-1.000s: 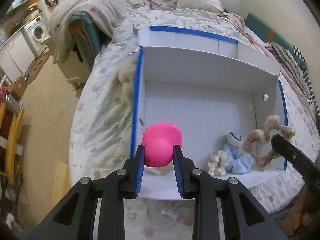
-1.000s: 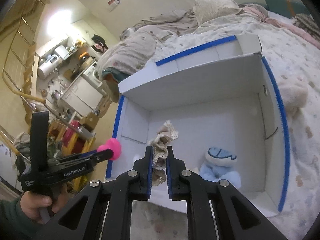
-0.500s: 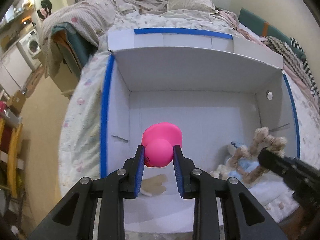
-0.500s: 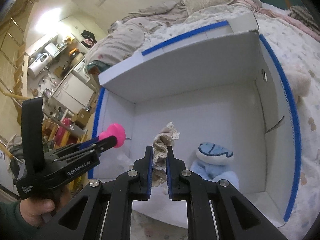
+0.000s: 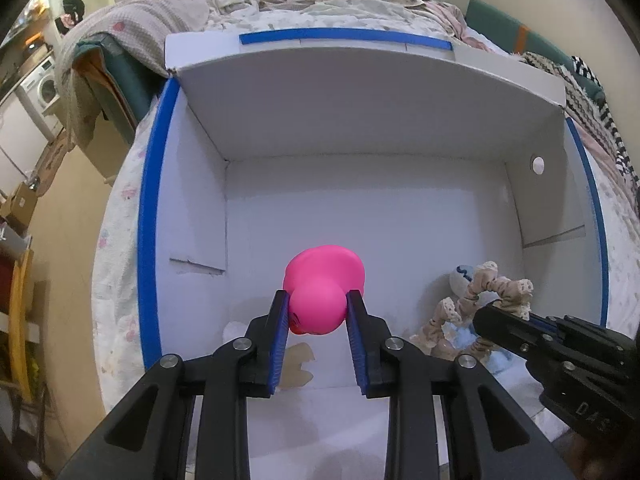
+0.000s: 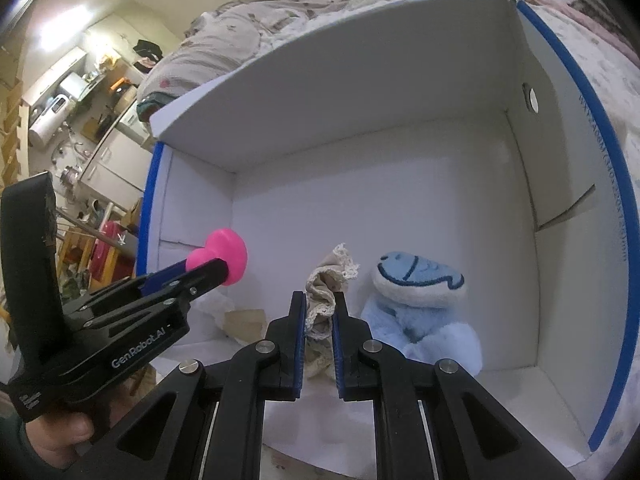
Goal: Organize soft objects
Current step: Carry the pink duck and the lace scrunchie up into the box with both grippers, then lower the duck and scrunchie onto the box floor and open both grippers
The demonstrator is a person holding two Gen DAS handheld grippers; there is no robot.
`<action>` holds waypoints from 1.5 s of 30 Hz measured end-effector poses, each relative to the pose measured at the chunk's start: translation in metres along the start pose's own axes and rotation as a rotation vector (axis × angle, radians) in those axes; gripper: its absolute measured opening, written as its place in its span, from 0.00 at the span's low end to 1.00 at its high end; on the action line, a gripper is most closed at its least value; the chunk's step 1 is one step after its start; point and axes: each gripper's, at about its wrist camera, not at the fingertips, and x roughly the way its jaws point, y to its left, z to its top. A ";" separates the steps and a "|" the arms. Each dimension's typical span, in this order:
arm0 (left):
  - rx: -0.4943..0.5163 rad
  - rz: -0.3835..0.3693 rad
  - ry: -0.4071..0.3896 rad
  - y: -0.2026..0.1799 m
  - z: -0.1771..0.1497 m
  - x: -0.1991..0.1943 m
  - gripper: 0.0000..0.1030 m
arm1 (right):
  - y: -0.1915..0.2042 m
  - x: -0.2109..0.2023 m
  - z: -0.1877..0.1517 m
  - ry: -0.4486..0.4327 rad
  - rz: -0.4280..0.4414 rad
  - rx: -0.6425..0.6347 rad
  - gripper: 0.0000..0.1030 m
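L tool (image 5: pixel 317 312): pitched steeply down, blue pads clamped on pink toy (image 5: pixel 324 284), person's hand (image 6: pixel 60 436) w/ dark sleeve on its grip; R tool (image 6: pixel 320 312): also angled down, just beside L, jaws nearly closed, pinching beige scrunchie (image 6: pixel 326 292).

**Black grippers, blue pads**

Two matte black grippers, each with two angular fingers cut with triangular openings. Blue ribbed pads (image 5: pixel 282 340) lining the inner faces. Round silver screws (image 5: pixel 394 344) at the finger joints. White "GenRobot.AI" lettering along the side of the left gripper (image 6: pixel 218 270); partial white letters on the right gripper (image 5: pixel 486 316) body. Hand (image 6: pixel 60 440) at the left grip, dark green sleeve (image 6: pixel 12 456) at the wrist.
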 end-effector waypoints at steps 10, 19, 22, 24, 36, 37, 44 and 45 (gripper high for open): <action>-0.002 0.000 0.014 0.001 0.000 0.002 0.25 | 0.000 0.010 0.004 0.024 -0.020 0.023 0.14; -0.001 0.009 0.018 0.002 -0.001 0.002 0.25 | 0.000 0.011 0.004 0.013 -0.049 0.020 0.15; 0.001 0.007 0.017 0.002 -0.001 0.001 0.27 | 0.002 0.009 0.004 0.002 -0.073 0.006 0.20; 0.001 0.009 0.015 0.003 -0.002 0.001 0.33 | 0.004 0.008 0.005 -0.008 -0.090 -0.006 0.35; 0.001 0.064 -0.022 0.002 -0.001 -0.007 0.57 | 0.001 -0.025 0.014 -0.183 -0.142 -0.001 0.83; 0.001 0.066 -0.024 0.002 -0.001 -0.007 0.57 | -0.001 -0.024 0.015 -0.173 -0.150 0.000 0.86; -0.011 0.065 -0.033 0.003 -0.001 -0.010 0.57 | -0.002 -0.016 0.010 -0.123 -0.153 -0.010 0.87; -0.013 0.063 -0.035 0.004 -0.001 -0.011 0.57 | -0.002 -0.017 0.010 -0.125 -0.154 -0.013 0.87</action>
